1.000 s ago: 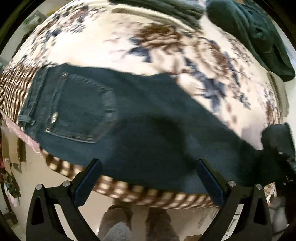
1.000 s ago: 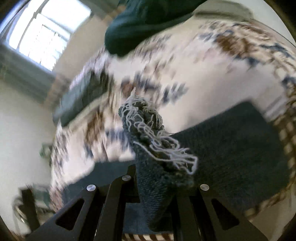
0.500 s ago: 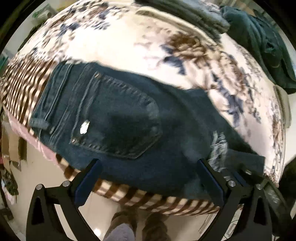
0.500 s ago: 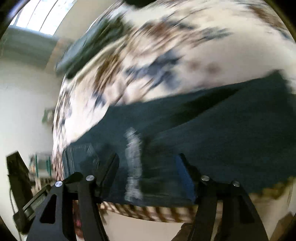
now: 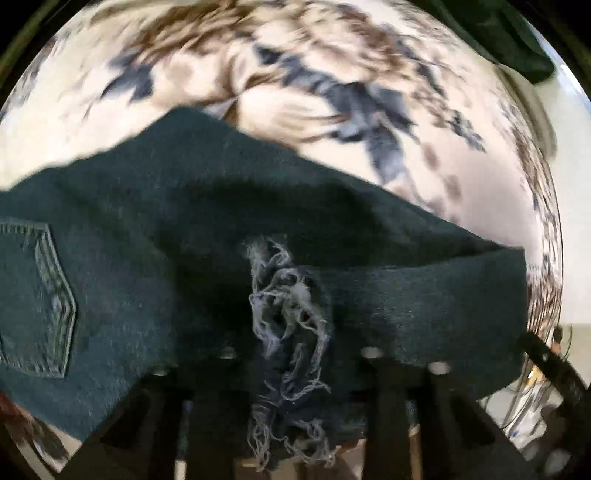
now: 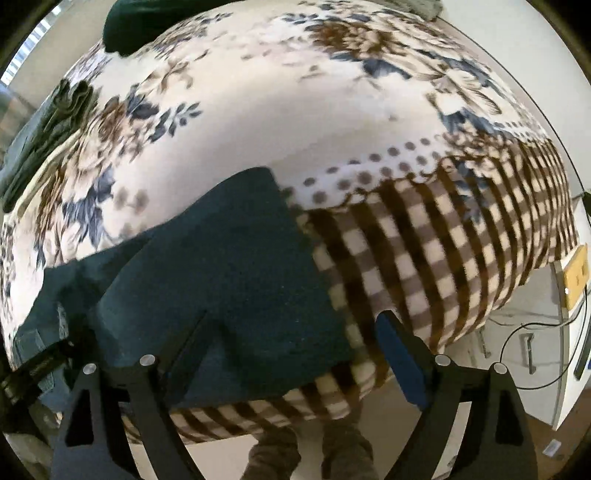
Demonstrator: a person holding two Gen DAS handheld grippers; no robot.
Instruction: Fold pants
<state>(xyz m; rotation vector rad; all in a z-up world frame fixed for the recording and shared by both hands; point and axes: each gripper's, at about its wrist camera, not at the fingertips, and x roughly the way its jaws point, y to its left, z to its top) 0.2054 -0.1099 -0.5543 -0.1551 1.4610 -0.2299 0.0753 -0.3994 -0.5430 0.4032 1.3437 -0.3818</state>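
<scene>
Dark blue jeans [image 5: 221, 221] lie on a floral blanket [image 5: 332, 55], folded over themselves. My left gripper [image 5: 291, 373] is shut on the frayed hem [image 5: 288, 314] of the pant legs, with denim draped over its fingers. A back pocket [image 5: 40, 302] shows at the left. In the right wrist view the folded end of the jeans [image 6: 229, 280] lies near the bed's front edge. My right gripper [image 6: 295, 350] is open and empty just above it.
The blanket's brown checked border [image 6: 443, 251] hangs over the bed edge at right. Dark green clothing [image 6: 125, 18] and a grey garment [image 6: 48, 122] lie at the far side. A person's feet [image 6: 310, 454] stand on the floor below.
My right gripper has let go of the frayed hem and moved right toward the fold. My left gripper, open before, has closed on the hem lying over the jeans.
</scene>
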